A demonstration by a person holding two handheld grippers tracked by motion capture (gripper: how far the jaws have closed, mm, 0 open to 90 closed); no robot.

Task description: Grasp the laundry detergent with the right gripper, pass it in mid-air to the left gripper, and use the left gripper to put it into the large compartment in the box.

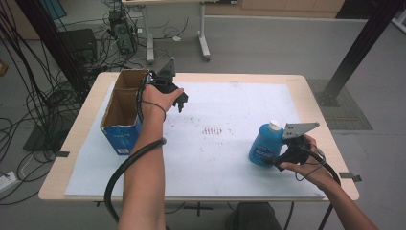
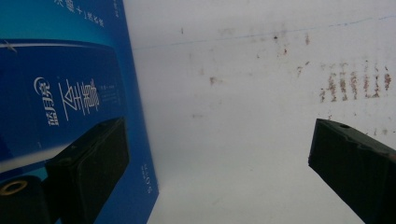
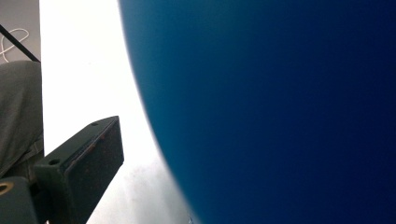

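The blue plastic bottle with a white cap [image 1: 266, 143] stands upright on the white sheet covering the table [image 1: 225, 158], well to the right of the open blue cardboard box [image 1: 123, 112]. The right gripper [image 1: 280, 160] is pressed against the bottle's right side; whether its jaws are clenched on it I cannot tell. The left gripper [image 1: 179, 103] hangs just right of the box, jaws spread wide and empty. A firm, centred squeeze on the bottle's body before lifting should keep it from tipping.

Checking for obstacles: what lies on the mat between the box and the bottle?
In the high view, only bare white mat with faint dark smudges lies between box and bottle.
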